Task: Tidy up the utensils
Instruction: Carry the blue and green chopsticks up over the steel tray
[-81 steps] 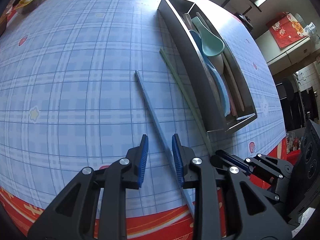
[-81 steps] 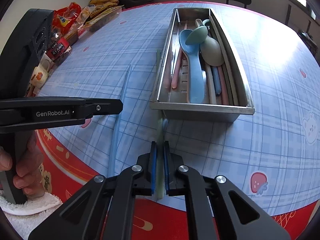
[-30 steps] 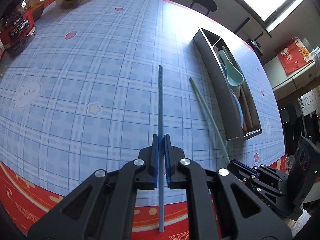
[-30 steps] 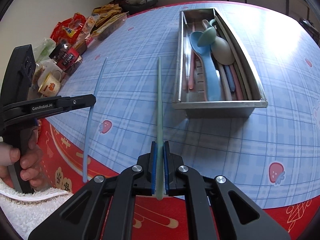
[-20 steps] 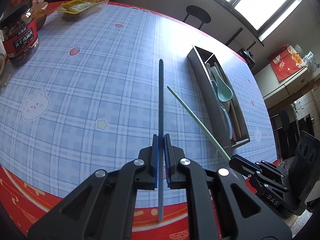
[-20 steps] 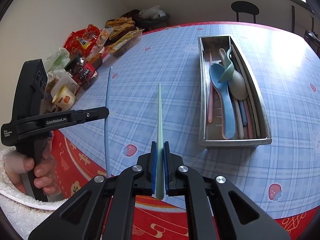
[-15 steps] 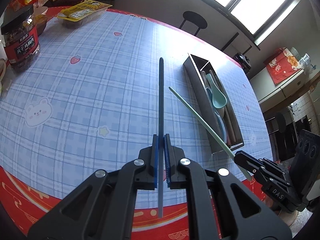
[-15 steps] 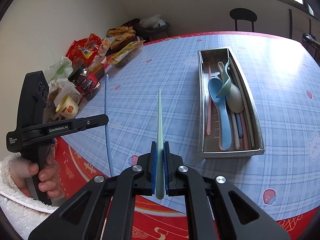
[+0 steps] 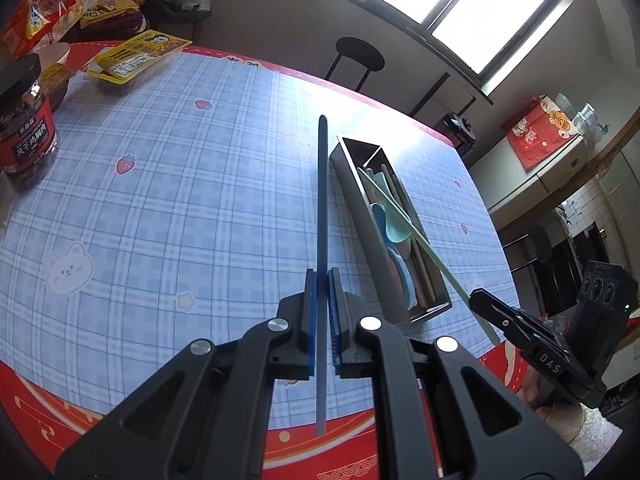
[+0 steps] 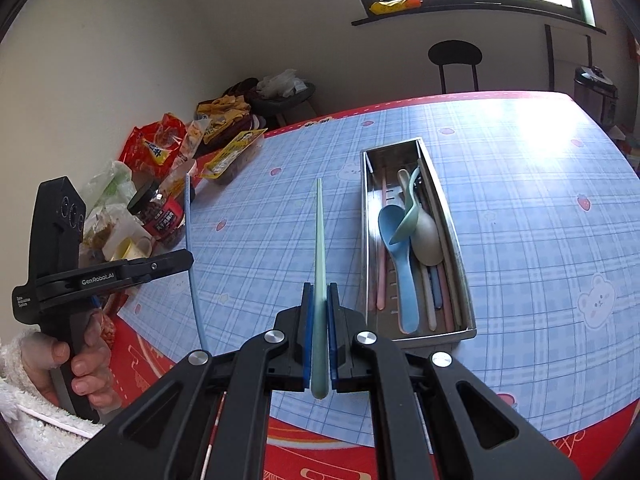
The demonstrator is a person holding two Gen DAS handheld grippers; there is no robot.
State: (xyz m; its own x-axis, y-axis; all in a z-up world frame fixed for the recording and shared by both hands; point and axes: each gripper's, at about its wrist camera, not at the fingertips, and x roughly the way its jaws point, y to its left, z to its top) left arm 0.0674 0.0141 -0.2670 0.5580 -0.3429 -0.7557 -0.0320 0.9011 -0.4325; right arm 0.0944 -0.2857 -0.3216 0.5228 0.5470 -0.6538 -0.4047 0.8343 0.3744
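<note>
My left gripper (image 9: 321, 280) is shut on a blue chopstick (image 9: 322, 200), held in the air above the table and pointing away from me. My right gripper (image 10: 319, 292) is shut on a pale green chopstick (image 10: 319, 240), also lifted off the table. In the left wrist view the green chopstick (image 9: 420, 240) slants across the metal utensil tray (image 9: 360, 200). The metal utensil tray (image 10: 456, 232) holds a blue spoon (image 10: 396, 240), a green spoon (image 10: 408, 216), a beige spoon and several chopsticks. In the right wrist view the blue chopstick (image 10: 189, 240) stands in the left gripper (image 10: 176, 260).
A blue checked tablecloth (image 9: 180, 200) with a red border covers the table. A jar (image 9: 24, 128) and snack packets (image 9: 136, 56) crowd the far left side. A black stool (image 10: 454, 56) stands beyond the table. A person's hand (image 10: 76, 360) in a fleecy white sleeve grips the left tool.
Both grippers have risen with their chopsticks, so the table and tray look smaller and more of the room shows. The green chopstick now crosses over the tray in the left wrist view.
</note>
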